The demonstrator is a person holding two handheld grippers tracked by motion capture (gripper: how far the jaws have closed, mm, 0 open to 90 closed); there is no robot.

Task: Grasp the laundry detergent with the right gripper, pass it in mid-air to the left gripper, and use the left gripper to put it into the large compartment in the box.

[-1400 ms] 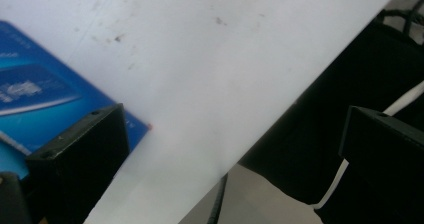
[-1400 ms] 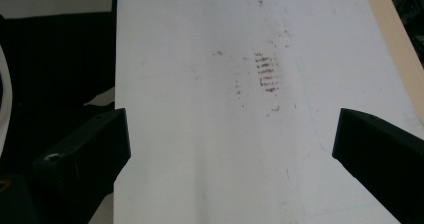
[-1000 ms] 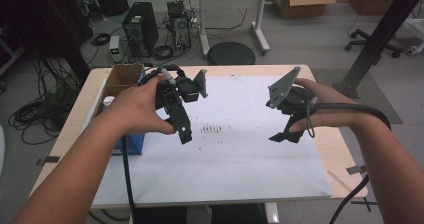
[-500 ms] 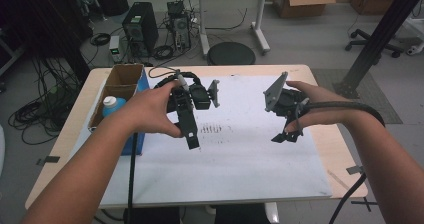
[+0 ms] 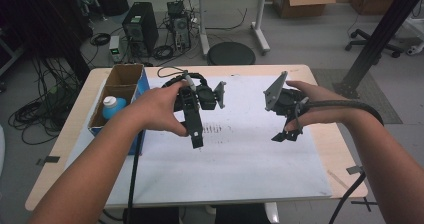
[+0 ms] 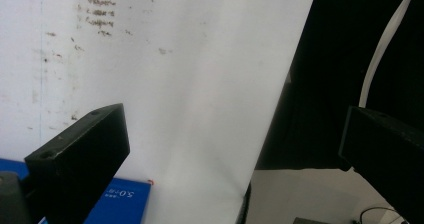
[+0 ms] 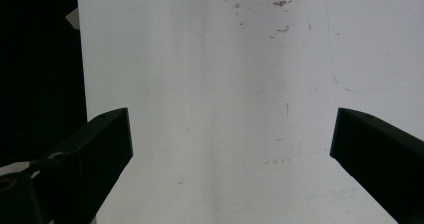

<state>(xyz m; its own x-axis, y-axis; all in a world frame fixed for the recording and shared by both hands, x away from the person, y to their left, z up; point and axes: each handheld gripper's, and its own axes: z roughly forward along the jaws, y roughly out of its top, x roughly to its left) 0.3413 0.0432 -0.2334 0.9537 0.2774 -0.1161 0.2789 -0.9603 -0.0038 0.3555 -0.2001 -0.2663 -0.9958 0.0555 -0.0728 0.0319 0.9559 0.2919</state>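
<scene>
Both grippers, left (image 5: 196,140) and right (image 5: 286,132), hang spread over a white sheet (image 5: 235,159) with seemingly smudged dark marks.

tools: 2, so a left tool (image 5: 196,136) and a right tool (image 5: 286,133), both with jaws spread wide and nothing in them
hands: 2, one per tool
white sheet (image 5: 240,159): 1, covers most of the tabletop (image 5: 330,134)
smudgy mark patches on the sheet: 1 cluster (image 5: 212,130) near the middle
cardboard box (image 5: 122,81): 1, at the left edge, 2 compartments
blue bottle (image 5: 112,107) with white cap: 1, in the box's near compartment
</scene>
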